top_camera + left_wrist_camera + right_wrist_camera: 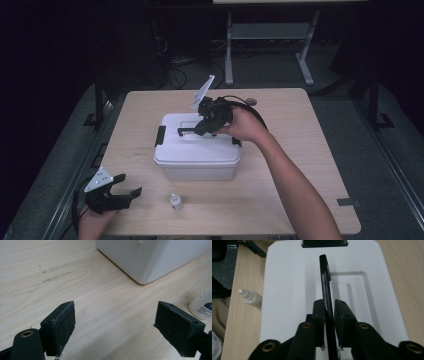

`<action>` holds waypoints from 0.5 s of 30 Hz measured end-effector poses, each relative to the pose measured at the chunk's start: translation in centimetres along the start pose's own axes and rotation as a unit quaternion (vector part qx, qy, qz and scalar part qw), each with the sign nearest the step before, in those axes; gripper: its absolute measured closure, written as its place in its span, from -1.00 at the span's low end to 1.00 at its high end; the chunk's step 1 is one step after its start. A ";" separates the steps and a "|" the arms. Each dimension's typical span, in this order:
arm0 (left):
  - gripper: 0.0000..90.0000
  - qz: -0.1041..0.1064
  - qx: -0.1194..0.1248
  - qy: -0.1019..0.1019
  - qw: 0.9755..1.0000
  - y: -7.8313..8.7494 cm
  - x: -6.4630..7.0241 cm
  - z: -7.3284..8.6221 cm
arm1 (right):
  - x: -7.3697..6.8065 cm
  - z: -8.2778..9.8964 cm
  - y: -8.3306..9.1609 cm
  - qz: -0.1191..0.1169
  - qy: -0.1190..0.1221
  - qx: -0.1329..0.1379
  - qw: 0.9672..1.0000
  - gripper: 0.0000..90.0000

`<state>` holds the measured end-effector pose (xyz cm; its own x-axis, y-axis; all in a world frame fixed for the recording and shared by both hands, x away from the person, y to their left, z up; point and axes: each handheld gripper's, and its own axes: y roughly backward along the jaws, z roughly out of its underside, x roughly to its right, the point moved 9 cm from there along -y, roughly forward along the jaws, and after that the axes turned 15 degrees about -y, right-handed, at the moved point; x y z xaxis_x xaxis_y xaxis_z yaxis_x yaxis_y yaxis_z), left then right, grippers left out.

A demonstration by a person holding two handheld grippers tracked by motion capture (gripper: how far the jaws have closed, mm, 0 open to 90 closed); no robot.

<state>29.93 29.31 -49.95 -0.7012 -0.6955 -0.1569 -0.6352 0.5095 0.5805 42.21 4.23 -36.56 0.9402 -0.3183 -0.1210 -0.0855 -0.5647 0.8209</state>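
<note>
Pale wood grain covers the table (pixel 300 150), which is surrounded by a dark room with a metal stand seen behind it. A white lidded box (pixel 197 150) sits near the middle of the tabletop, with black latches at its ends. The right gripper (pixel 202 127) is held over the lid, and its jaws are closed on the black carrying handle (pixel 325 282), which is raised on edge and is seen running straight away from the jaws in the right gripper view; the pads are pressed against both faces of the handle. The left gripper (pixel 127 192) is held low at the near left corner of the table, well apart from the box, and its jaws are spread wide with nothing between them but bare wood. A small white dropper bottle (pixel 175 201) is stood just beyond the left gripper's right-hand pad (pixel 178 326), between that gripper and the front of the box. One corner of the box is seen ahead of the left jaws.
</note>
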 end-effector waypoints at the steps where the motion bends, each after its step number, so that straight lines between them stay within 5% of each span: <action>1: -0.63 0.000 0.000 0.000 1.000 0.0 0.0 0.0 | 0.2 -0.1 0.0 -0.004 -0.004 0.002 1.000 0.78; 15: -0.63 0.000 -0.005 -0.004 1.000 -0.1 0.1 0.1 | 0.7 -0.2 0.1 -0.022 -0.009 0.016 1.000 0.83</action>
<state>29.90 29.18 -50.10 -0.7036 -0.6917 -0.1625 -0.6322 0.5049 0.5878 42.88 4.08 -36.42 0.9370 -0.3071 -0.1663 -0.0560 -0.6023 0.7963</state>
